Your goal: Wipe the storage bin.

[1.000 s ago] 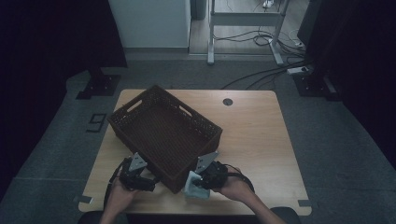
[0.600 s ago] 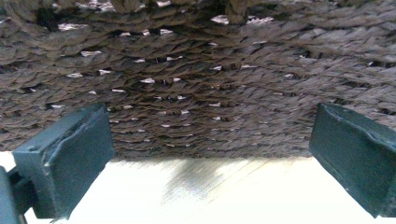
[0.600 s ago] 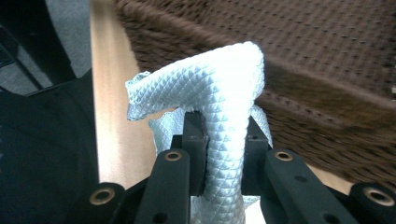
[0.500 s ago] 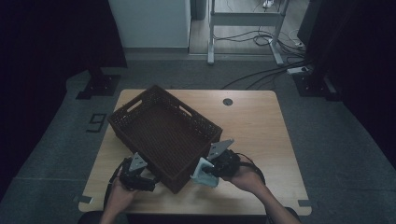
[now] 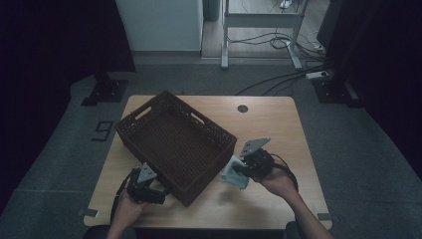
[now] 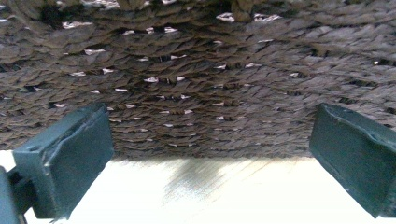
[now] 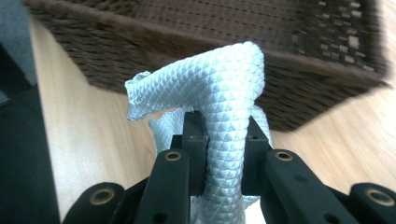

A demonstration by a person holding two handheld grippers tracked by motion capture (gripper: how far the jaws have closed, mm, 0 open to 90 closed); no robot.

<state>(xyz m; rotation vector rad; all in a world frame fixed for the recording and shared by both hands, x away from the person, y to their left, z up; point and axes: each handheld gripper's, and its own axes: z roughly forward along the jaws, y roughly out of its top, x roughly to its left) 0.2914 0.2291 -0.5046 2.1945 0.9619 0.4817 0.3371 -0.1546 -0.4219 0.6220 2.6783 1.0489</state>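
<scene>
A dark brown wicker basket (image 5: 149, 115) stands turned at an angle on the wooden table (image 5: 278, 124). My right gripper (image 5: 238, 172) is shut on a pale blue quilted cloth (image 5: 233, 174), lifted just off the table beside the basket's right corner. In the right gripper view the cloth (image 7: 224, 107) is pinched between the jaws (image 7: 224, 126) and folds over them, with the basket's wall (image 7: 187, 42) just beyond. My left gripper (image 5: 161, 191) rests at the basket's near left wall. In the left gripper view its jaws stand wide apart, facing the woven wall (image 6: 196, 84), nothing between them.
The table's near edge (image 5: 219, 226) lies just under both hands. A small round hole (image 5: 242, 108) sits near the table's far edge. Cables (image 5: 278, 40) and a metal stand (image 5: 259, 22) are on the floor beyond.
My right gripper has carried the cloth to the right and a little up, away from the basket's near corner. The left gripper has stayed put.
</scene>
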